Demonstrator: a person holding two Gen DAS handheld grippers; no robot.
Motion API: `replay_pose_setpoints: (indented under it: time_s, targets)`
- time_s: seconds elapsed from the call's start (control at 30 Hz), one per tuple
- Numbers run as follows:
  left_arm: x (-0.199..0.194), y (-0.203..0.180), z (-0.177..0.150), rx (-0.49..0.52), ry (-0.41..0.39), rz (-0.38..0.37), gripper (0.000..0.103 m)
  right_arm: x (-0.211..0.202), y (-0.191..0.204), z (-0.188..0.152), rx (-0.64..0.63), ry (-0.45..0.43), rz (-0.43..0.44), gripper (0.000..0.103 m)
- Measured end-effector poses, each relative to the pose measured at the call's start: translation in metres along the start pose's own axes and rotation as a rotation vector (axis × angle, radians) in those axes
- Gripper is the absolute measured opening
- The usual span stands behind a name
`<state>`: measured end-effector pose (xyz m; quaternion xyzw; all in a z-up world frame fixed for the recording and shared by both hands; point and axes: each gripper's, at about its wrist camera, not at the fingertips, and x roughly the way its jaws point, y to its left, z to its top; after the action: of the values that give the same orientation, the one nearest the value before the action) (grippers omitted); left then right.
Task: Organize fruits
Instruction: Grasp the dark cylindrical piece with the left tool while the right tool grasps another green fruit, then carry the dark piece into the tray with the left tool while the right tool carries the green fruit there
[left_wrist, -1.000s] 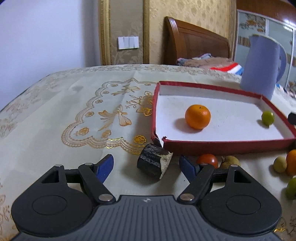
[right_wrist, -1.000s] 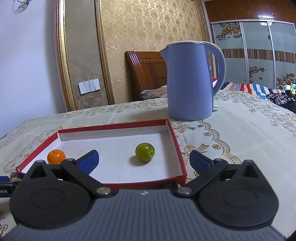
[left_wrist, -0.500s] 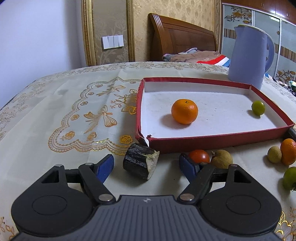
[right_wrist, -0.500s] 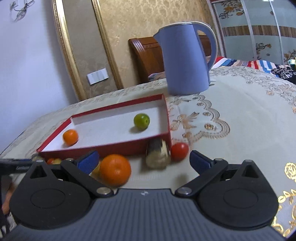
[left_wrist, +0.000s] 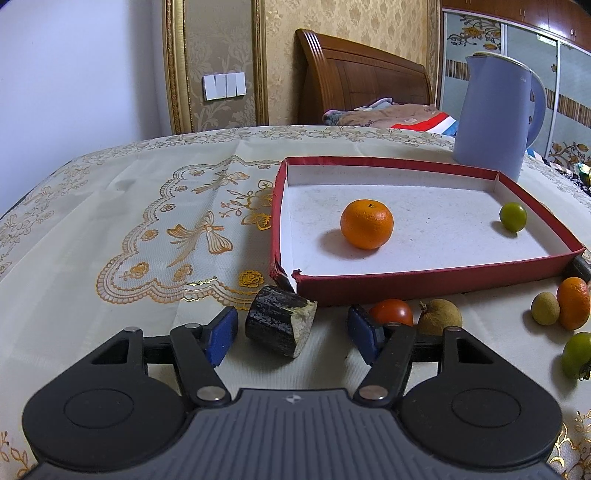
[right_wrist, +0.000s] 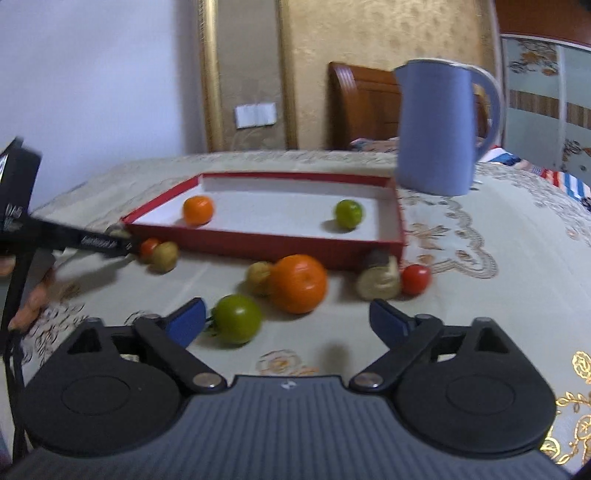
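I hold the left tongs (left_wrist: 291, 332) with jaws apart, empty, low over the bench (left_wrist: 110, 221). A dark cut stub (left_wrist: 279, 325) lies between the blue pads, touching neither. Compared with 1 s ago, this view has drawn back slightly and swung right: the stub is better centred in the gap, and more loose fruit shows along the tray's near wall.

The right tongs (right_wrist: 288, 317) are also apart and empty. This is the larger change. 1 s ago they looked over the red tray (right_wrist: 266, 242) from just beside it; now they have pulled back and dropped, so the loose fruit lies ahead of them. The view is motion-blurred.

Outward from the right tongs:
1. A green fruit (right_wrist: 237, 319) sits just inside the left pad.
2. A large orange (right_wrist: 298, 282) lies beyond it, touching a small yellowish fruit (right_wrist: 258, 277).
3. A pale stub (right_wrist: 378, 282) and a red tomato (right_wrist: 415, 278) lie at the tray's near right corner.

The tray holds 2 fruits: a small orange (left_wrist: 366, 229) and a green lime-like fruit (left_wrist: 512, 217).

My judgement: both tongs are now positioned for pick-up, and most of the sorting remains.
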<state>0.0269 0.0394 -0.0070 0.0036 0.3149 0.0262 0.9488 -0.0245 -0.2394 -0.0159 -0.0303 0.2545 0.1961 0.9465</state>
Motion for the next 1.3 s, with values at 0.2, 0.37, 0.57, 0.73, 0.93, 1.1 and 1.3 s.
replay_pose_setpoints:
  time_s: [0.2,0.37,0.57,0.73,0.93,1.1,1.3]
  targets:
    - [-0.001,0.000,0.000,-0.004,0.000,-0.003,0.065,0.018,0.013,0.002,-0.015,0.075,0.031,0.065]
    - [-0.001,0.000,0.000,-0.004,0.000,-0.003,0.065,0.025,0.019,0.005,-0.016,0.076,0.031,0.065]
    - [-0.001,0.001,0.000,-0.006,-0.001,-0.005,0.065,0.032,0.025,0.007,-0.030,0.074,0.035,0.045]
    - [-0.003,0.002,0.000,-0.016,-0.005,-0.015,0.065,0.032,0.026,0.005,-0.035,0.064,0.031,0.034]
    - [-0.005,0.001,-0.001,-0.005,-0.010,-0.013,0.052,0.031,0.025,0.004,-0.035,0.059,0.029,0.032]
    - [-0.005,0.003,-0.002,-0.011,-0.014,-0.010,0.045,0.029,0.025,0.004,-0.035,0.054,0.024,0.032]
    - [-0.007,0.008,-0.003,-0.033,-0.018,-0.004,0.038,0.028,0.024,0.004,-0.025,0.047,0.024,0.032]
